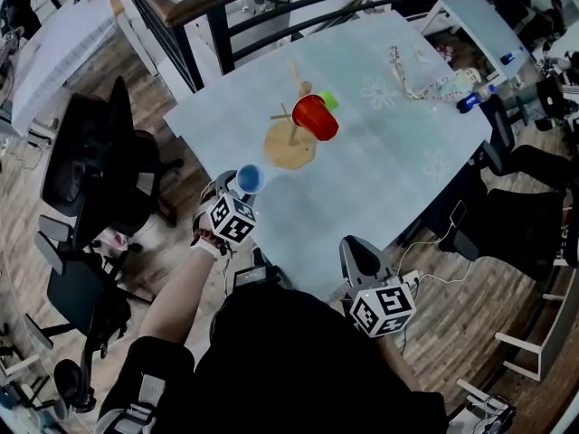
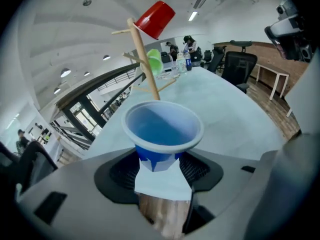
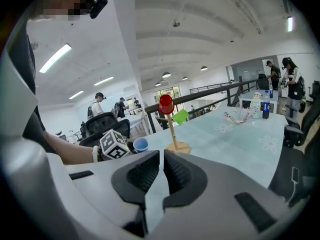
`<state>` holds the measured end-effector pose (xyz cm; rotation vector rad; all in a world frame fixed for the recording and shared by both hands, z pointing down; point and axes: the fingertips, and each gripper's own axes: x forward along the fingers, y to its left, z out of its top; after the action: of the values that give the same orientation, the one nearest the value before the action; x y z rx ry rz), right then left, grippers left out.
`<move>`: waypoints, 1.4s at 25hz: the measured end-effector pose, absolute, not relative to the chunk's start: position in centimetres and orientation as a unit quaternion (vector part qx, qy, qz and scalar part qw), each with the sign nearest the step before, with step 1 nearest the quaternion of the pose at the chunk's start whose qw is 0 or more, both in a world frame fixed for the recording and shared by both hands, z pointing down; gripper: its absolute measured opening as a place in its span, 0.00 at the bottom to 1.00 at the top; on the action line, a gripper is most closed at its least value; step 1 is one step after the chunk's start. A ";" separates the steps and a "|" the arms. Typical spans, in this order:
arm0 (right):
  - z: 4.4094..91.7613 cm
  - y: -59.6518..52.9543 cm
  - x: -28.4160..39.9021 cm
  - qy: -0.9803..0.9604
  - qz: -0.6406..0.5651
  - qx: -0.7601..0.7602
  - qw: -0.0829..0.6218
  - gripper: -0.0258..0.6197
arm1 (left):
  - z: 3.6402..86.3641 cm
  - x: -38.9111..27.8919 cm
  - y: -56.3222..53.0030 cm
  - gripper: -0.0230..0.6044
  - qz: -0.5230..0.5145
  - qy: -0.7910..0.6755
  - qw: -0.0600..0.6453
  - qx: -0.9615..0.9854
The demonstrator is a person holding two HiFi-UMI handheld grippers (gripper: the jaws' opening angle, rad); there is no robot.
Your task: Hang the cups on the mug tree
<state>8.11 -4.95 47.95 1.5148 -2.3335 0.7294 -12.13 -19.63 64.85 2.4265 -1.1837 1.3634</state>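
Note:
A wooden mug tree (image 1: 291,143) stands on the pale table (image 1: 398,179). A red cup (image 1: 316,117) and a green cup (image 1: 327,100) hang on its pegs. My left gripper (image 1: 242,191) is near the table's left edge, shut on a blue cup (image 1: 250,179) that it holds upright off the surface. In the left gripper view the blue cup (image 2: 162,129) sits with its base between the pads, mouth up, and the mug tree (image 2: 145,59) with the red cup (image 2: 155,19) rises behind it. My right gripper (image 3: 162,156) is shut and empty, close to my body (image 1: 360,260).
Black office chairs (image 1: 90,165) stand on the wooden floor to the left, and another (image 1: 534,165) is on the right. A lanyard (image 1: 418,84) and a bottle (image 1: 470,101) lie at the table's far right corner. A dark railing (image 1: 226,25) runs behind the table.

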 end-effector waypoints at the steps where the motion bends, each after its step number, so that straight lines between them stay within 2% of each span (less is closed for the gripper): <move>1: 47.9 -4.9 8.1 -0.805 0.251 0.520 0.131 0.11 | 64.3 -12.8 -20.2 0.44 0.455 -0.401 0.055 0.793; 9: 47.7 -4.4 8.9 -0.806 0.250 0.521 0.123 0.11 | 59.3 -15.3 -24.5 0.44 0.471 -0.447 0.005 0.761; 21: 47.6 -3.6 9.6 -0.794 0.249 0.539 0.129 0.11 | 55.0 -13.5 -29.5 0.44 0.517 -0.425 -0.146 0.728; 28: 47.8 -3.6 9.4 -0.791 0.255 0.540 0.132 0.12 | 54.3 -13.5 -31.2 0.44 0.572 -0.405 -0.194 0.687; 35: 47.8 -3.8 9.1 -0.792 0.257 0.537 0.135 0.12 | 54.6 -12.2 -31.8 0.44 0.582 -0.391 -0.191 0.687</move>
<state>9.11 -3.82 47.80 1.5571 -2.2943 0.7438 -12.25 -31.83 54.63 2.4678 -1.4055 2.0901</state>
